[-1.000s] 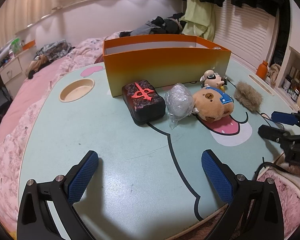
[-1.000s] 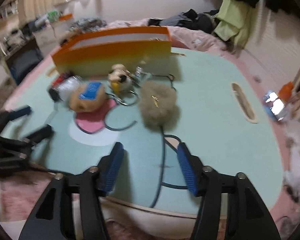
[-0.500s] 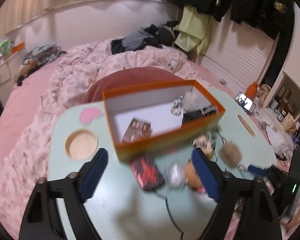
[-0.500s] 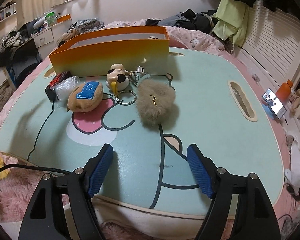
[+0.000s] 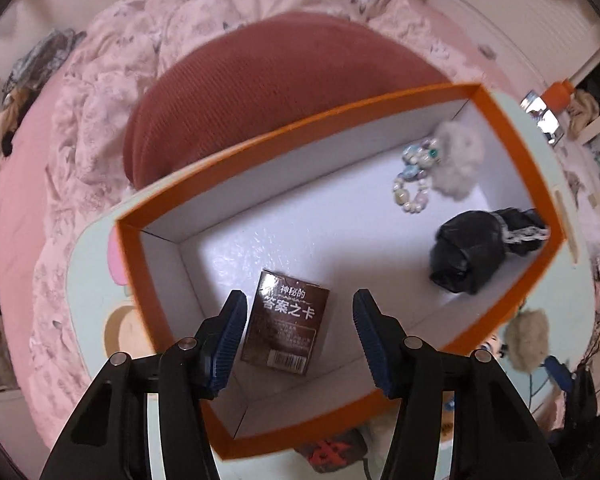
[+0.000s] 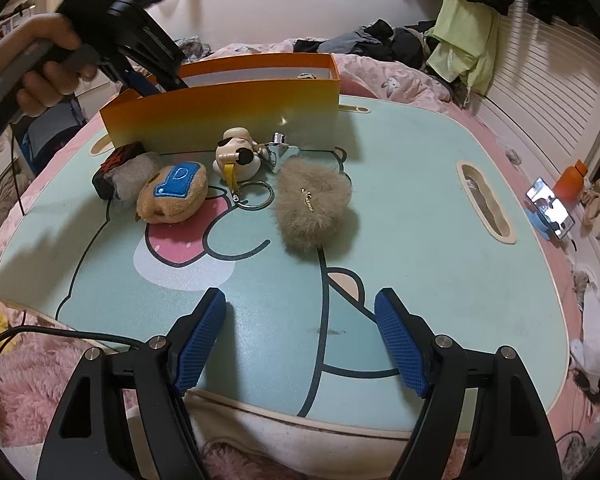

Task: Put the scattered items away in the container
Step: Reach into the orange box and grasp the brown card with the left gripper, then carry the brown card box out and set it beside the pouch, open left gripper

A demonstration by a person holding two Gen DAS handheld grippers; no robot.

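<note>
The left hand-held gripper [image 5: 298, 334] hangs over the orange box [image 5: 512, 120], pointing almost straight down. Its jaws have just been closing and hold nothing; a brown card box [image 5: 286, 330] lies on the floor of the orange box below them. The right hand-held gripper [image 6: 300, 344] stands wide and empty over the table [image 6: 420, 208]. Ahead of it and slightly left lies the furry pouch [image 6: 314, 204], long axis running away from it, nearer this hand.
</note>
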